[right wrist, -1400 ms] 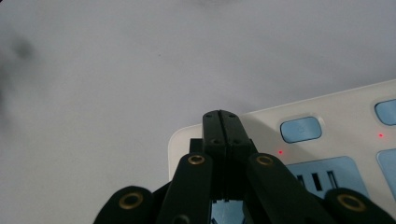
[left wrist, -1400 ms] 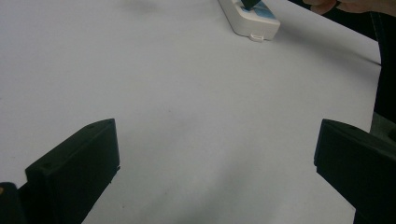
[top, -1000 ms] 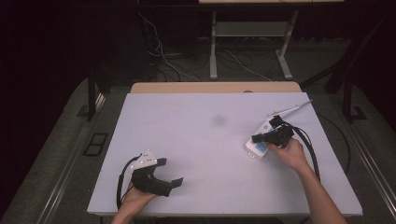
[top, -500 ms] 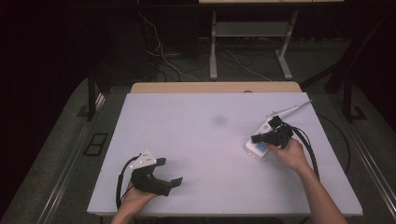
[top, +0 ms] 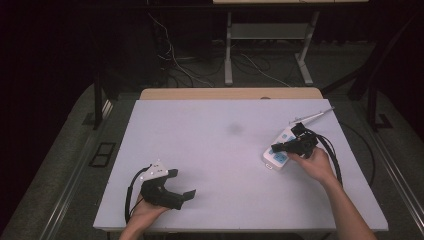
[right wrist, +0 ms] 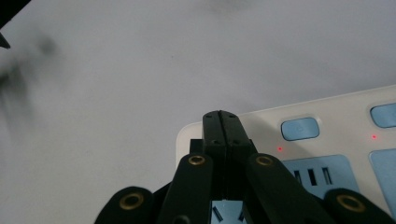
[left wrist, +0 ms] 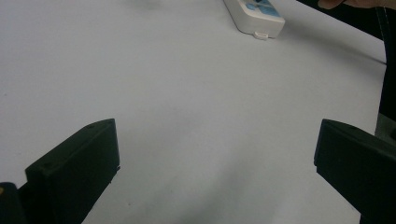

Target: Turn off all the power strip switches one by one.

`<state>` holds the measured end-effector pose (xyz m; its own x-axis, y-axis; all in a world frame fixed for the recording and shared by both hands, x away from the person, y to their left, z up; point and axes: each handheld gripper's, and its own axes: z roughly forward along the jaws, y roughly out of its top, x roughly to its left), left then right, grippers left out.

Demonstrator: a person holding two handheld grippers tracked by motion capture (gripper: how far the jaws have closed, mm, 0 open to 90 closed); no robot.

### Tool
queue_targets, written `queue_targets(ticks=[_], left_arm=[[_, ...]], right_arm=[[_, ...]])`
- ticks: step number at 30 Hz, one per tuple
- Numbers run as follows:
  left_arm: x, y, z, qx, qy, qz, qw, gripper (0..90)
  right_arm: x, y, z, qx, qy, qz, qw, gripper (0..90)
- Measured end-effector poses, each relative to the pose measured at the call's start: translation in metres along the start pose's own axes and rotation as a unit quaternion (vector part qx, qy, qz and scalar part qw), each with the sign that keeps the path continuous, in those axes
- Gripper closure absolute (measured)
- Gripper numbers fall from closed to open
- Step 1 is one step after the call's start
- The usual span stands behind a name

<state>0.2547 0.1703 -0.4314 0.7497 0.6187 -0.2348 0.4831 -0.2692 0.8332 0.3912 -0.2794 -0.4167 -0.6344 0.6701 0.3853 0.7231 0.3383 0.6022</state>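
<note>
left gripper (top: 186, 196), well to the near left of power strip (top: 279, 151), jaws spread wide, empty. strip lies flat at table's (top: 220, 150) right. right gripper (right wrist: 221, 122) over it, jaws pressed together. likely rigid, smooth; grasp across long sides.

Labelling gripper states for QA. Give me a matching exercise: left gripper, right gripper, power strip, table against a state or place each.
Things:
1. left gripper
2. right gripper
3. white power strip with blue sockets and buttons
4. white table

States:
A. jaws pressed together over a socket
B. carries a faint dark smudge
C. jaws wide apart, nothing between them
D. lies flat under a gripper at the table's right side

Pairs: 1-C, 2-A, 3-D, 4-B
</note>
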Motion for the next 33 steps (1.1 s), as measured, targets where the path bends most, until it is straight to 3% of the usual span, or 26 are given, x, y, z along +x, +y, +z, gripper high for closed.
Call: queue_targets(ticks=[12,23,33], left_arm=[[-0.001,0.001,0.000,-0.004,-0.002,-0.001,1.0000,0.0],[-0.001,0.001,0.000,0.002,-0.002,0.000,1.0000,0.0],[0.000,0.001,-0.001,-0.001,0.001,-0.002,1.0000,0.0]], right_arm=[[-0.005,0.005,-0.020,-0.008,-0.004,0.003,1.0000,90.0],[-0.008,0.026,-0.035,0.003,-0.029,-0.012,0.9995,90.0],[-0.013,0.037,-0.038,0.009,-0.041,-0.017,0.9990,90.0]])
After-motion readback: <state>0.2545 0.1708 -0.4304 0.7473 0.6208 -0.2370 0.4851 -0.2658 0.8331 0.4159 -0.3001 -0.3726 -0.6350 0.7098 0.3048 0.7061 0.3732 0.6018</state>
